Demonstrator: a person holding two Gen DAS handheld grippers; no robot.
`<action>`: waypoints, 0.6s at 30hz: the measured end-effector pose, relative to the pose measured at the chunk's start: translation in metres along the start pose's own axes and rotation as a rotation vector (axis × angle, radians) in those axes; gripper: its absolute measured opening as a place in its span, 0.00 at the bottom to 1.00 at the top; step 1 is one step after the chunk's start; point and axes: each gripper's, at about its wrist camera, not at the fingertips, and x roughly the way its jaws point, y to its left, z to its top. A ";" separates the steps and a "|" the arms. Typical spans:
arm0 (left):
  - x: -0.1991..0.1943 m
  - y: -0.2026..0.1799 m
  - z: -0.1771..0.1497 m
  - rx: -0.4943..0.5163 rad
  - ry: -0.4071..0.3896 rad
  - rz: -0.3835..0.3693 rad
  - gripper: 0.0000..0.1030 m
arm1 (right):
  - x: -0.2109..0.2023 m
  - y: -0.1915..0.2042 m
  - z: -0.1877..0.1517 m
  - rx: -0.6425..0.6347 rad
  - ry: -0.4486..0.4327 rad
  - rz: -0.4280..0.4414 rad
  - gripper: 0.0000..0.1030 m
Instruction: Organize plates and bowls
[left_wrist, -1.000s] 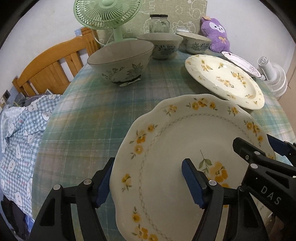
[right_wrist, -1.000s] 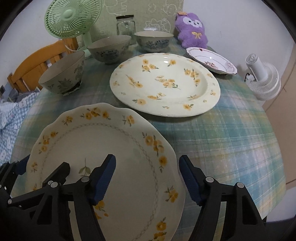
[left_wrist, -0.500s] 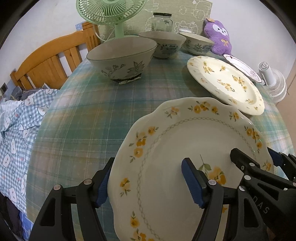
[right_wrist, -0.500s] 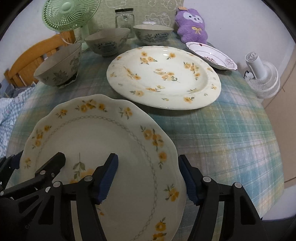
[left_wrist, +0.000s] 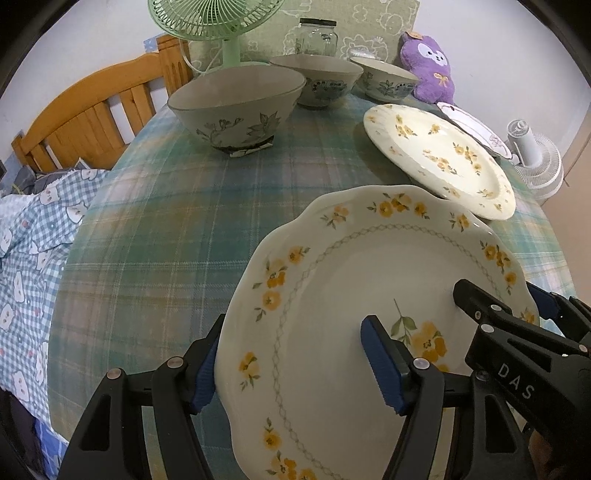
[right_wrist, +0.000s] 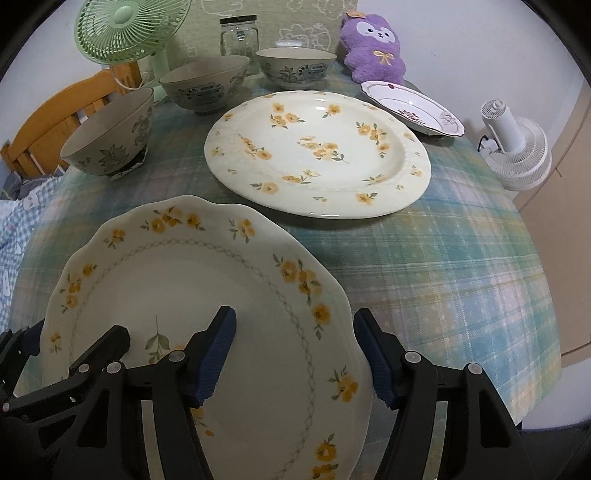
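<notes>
Plate (left_wrist: 332, 295) rim sits between both grippers' fingers, edges straddled.

Three plates (right_wrist: 317, 155), three bowls (right_wrist: 107, 144), two fans (right_wrist: 125, 29), one jar (right_wrist: 238, 35), one plush toy (right_wrist: 373, 48).

open plaid cloth (left_wrist: 177, 236) left of the scalloped plate (left_wrist: 354, 295), clear up to the nearest bowl (left_wrist: 236, 107); wooden bed frame (left_wrist: 88, 125) past that table edge. ahead, the big flowered plate (right_wrist: 317, 151) sits just beyond the scalloped rim, narrow strip of cloth between. bare cloth on the right side to the table edge. back row crowded: two more bowls (right_wrist: 207, 86), jar (right_wrist: 238, 35), green fan (right_wrist: 125, 29), purple plush (right_wrist: 373, 48), small plate (right_wrist: 413, 107)
</notes>
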 end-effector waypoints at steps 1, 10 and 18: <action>-0.001 0.000 0.001 0.002 -0.003 0.001 0.68 | -0.001 0.000 0.000 0.004 -0.001 0.000 0.67; -0.009 -0.002 0.004 0.015 -0.021 0.003 0.68 | -0.011 0.001 0.000 0.017 -0.019 -0.007 0.67; -0.020 -0.016 0.010 0.045 -0.042 -0.003 0.68 | -0.024 -0.013 0.004 0.034 -0.033 -0.015 0.67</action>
